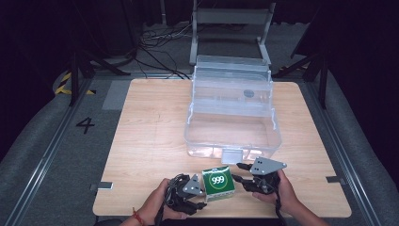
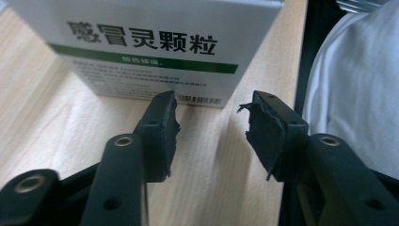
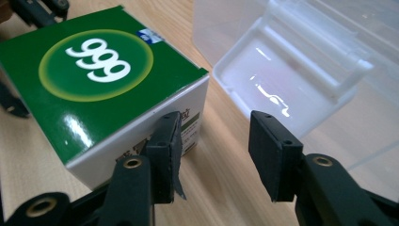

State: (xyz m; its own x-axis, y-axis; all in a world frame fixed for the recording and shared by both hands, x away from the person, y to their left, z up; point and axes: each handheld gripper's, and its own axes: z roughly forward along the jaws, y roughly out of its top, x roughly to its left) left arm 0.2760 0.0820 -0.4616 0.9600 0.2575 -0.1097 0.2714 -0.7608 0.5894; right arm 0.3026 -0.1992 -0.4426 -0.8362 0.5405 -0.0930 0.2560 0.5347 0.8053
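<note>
Flanking the green 999 medicine box at the lower centre of the high view, your left gripper and right gripper both stand open, gripping nothing. You have the box between them; the clear plastic case lies beyond.

Black claws, worn ragged pads, brass-ringed screw holes, grey three-cornered plates; red wristband.
</note>
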